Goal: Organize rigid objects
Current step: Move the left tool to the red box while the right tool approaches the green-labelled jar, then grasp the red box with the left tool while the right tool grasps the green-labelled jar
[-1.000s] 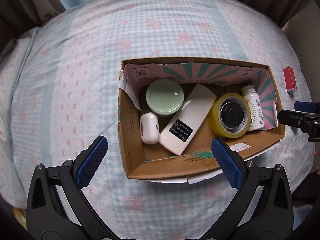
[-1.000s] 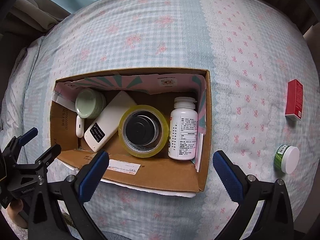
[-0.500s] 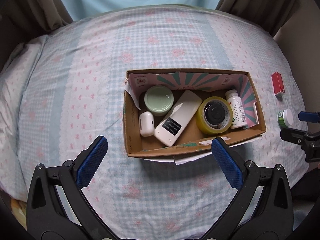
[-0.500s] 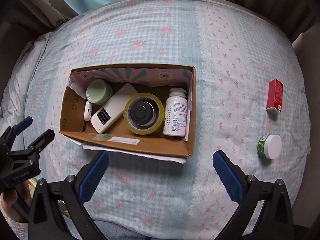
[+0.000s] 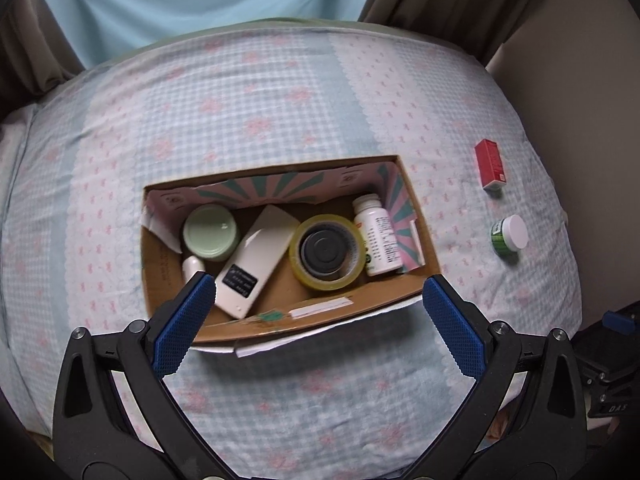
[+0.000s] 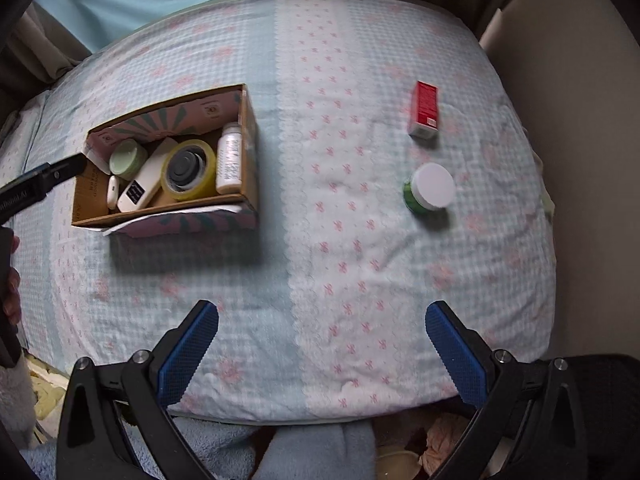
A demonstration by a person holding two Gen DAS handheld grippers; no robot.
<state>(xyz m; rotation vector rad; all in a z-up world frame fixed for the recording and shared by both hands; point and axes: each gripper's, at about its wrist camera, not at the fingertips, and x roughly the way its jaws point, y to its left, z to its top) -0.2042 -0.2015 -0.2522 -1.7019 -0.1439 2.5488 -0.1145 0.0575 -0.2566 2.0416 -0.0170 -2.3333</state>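
Note:
A cardboard box (image 5: 160, 256) (image 6: 250, 148) sits on the checked bedspread. It holds a pale green jar (image 5: 210, 232), a small white case (image 5: 193, 266), a white remote (image 5: 256, 266), a yellow tape roll (image 5: 328, 252) (image 6: 188, 170) and a white pill bottle (image 5: 378, 240) (image 6: 230, 160). Out on the cloth to the right lie a red carton (image 5: 490, 164) (image 6: 424, 110) and a green jar with a white lid (image 5: 509, 234) (image 6: 430, 188). My left gripper (image 5: 316, 312) hangs open over the box's near edge. My right gripper (image 6: 320, 340) is open and empty, near the bed's front edge.
A person in a light blue top (image 5: 200, 4) stands behind the bed. Brown curtains (image 5: 436, 0) hang at both back corners, and a beige wall (image 6: 580, 160) runs along the right. The bedspread (image 6: 340, 260) ends close below my right gripper, with soft clutter on the floor.
Both grippers have pulled back and up from the box. The right view has swung rightward, so the box now sits at its left and the red carton and green jar are nearer its centre.

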